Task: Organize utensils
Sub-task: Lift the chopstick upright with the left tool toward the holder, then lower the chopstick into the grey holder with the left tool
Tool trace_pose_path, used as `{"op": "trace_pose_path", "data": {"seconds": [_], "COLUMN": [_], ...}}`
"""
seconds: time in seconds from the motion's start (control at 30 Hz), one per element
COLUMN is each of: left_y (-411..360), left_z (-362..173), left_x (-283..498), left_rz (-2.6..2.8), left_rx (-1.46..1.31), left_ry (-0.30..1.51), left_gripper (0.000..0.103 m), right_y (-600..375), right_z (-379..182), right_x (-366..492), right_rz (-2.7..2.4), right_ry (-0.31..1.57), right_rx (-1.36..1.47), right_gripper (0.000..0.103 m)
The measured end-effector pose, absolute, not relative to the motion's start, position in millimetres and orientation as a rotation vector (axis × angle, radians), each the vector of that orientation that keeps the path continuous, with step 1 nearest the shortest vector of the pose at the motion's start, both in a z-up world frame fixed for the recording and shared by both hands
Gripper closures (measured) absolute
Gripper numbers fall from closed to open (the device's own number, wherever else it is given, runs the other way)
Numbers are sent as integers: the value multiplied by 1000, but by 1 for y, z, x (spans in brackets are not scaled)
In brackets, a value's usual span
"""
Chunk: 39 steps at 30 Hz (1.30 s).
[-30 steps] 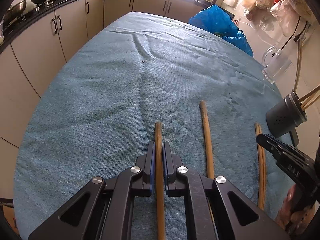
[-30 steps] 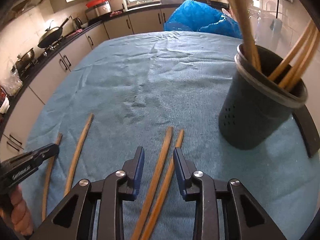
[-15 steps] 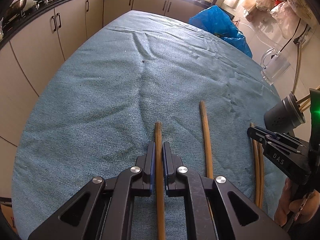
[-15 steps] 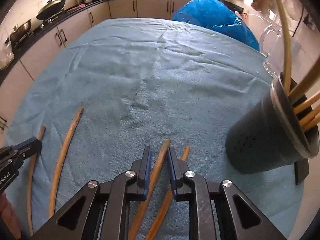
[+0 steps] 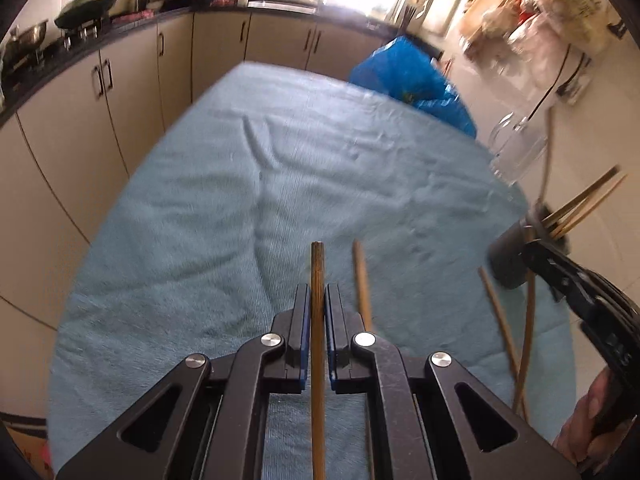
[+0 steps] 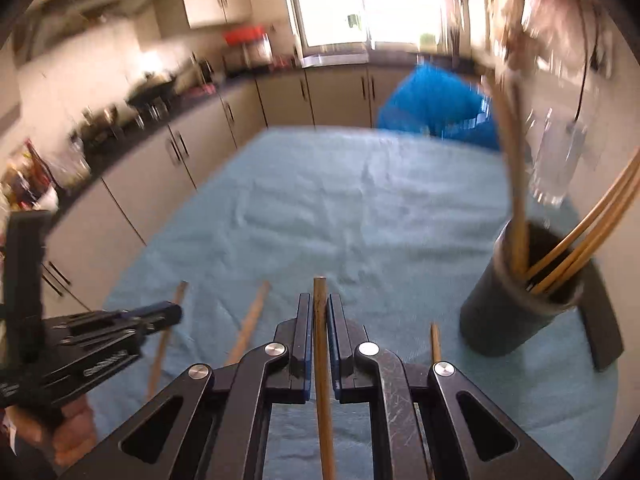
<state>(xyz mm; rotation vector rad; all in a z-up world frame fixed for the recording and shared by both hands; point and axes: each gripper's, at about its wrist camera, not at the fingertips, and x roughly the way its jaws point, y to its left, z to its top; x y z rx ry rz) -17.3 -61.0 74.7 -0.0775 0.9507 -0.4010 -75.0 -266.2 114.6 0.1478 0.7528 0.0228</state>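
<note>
Jaws of left gripper (image 5: pixel 317 305) and right gripper (image 6: pixel 319 314) each tight on a slim brown chopstick (image 5: pixel 317 344), left of the holder (image 6: pixel 520 300).

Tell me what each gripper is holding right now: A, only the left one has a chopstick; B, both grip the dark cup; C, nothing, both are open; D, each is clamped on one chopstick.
D: the left gripper pinches a chopstick, and the right gripper pinches another chopstick.
</note>
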Motion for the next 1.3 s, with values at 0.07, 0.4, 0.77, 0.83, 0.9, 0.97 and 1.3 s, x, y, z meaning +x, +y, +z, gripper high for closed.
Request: {"op": "trace_pose_path", "data": {"seconds": [0.07, 0.4, 0.77, 0.83, 0.9, 0.97, 1.3], "left_y": [-57, -54, -70, -73, -75, -80, -101], "left_z": [92, 153, 176, 179, 182, 185, 197], "left_x": [-25, -62, -83, -86, -88, -90, -98], "left_rz": [-410, -446, -483, -487, -494, -500, -548], "left_rx": [-88, -97, -71, -71, -69, -67, -48], "left_ry": [912, 783, 761, 759, 755, 753, 742], "left_gripper": [96, 97, 97, 97, 97, 97, 97], "right_y": [-266, -285, -323, -327, -332, -336, -360], "right_z": [133, 180, 191, 193, 194, 196, 205], "right_x": [-92, -168, -205, -209, -213, -218, -241], "right_rz": [27, -2, -32, -33, -40, -42, -88], "right_ry": [677, 438, 367, 357, 348, 339, 285], "right_rx": [155, 224, 322, 332, 337, 349, 392], "right_gripper": [95, 95, 95, 95, 96, 95, 95]}}
